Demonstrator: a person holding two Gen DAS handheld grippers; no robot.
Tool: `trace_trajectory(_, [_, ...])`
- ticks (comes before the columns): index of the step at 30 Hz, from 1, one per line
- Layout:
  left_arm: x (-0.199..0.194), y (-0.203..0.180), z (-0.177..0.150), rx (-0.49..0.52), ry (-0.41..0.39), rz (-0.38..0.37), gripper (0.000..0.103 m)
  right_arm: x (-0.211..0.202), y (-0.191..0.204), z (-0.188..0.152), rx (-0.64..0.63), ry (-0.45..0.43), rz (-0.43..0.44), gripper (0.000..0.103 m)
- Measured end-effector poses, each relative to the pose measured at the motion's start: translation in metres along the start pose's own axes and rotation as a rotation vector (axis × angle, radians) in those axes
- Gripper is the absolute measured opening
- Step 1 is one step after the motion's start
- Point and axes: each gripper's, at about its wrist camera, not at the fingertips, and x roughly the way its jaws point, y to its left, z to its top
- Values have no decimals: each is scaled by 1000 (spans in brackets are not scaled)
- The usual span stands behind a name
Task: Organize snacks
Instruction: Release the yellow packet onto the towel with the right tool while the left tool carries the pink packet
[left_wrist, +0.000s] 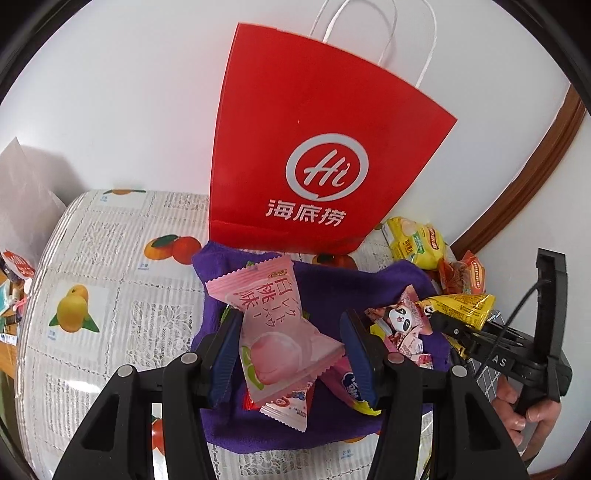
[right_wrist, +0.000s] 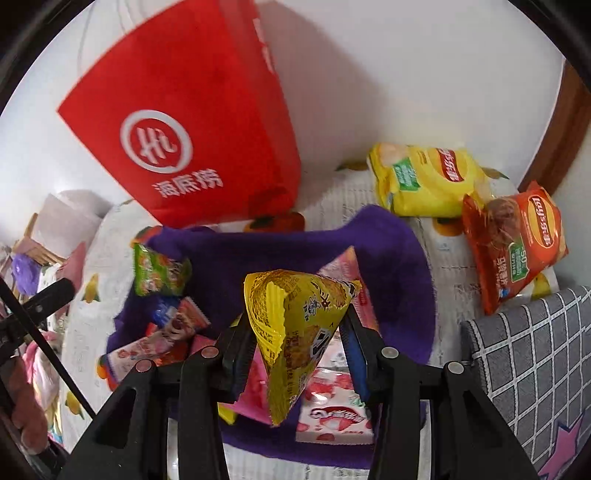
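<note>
Fruit-print tablecloth (left_wrist: 110, 258), white wall (left_wrist: 129, 92), brown wooden trim (left_wrist: 535, 166), grey checked fabric (right_wrist: 528, 350)

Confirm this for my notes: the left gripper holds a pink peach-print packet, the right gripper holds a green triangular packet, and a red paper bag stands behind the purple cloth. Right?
Not quite. The triangular packet in the right gripper is yellow, not green, as the right wrist view shows. The rest stands: the left gripper holds the pink peach-print packet, and the red paper bag stands behind the purple cloth.

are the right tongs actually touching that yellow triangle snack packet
Touching. In the right wrist view the right tongs close on the yellow triangle packet; both pads press its sides and it hangs clear above the purple cloth.
</note>
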Motion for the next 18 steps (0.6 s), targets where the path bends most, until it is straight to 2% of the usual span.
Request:
trace_trajectory(6, [6,-9,-4,21,12,2,52,19,4,-4,-28,81,18,44])
trace_trajectory(18, [17,-24,-9,49,45,4,52,35,18,-11,-85,134,-6,44])
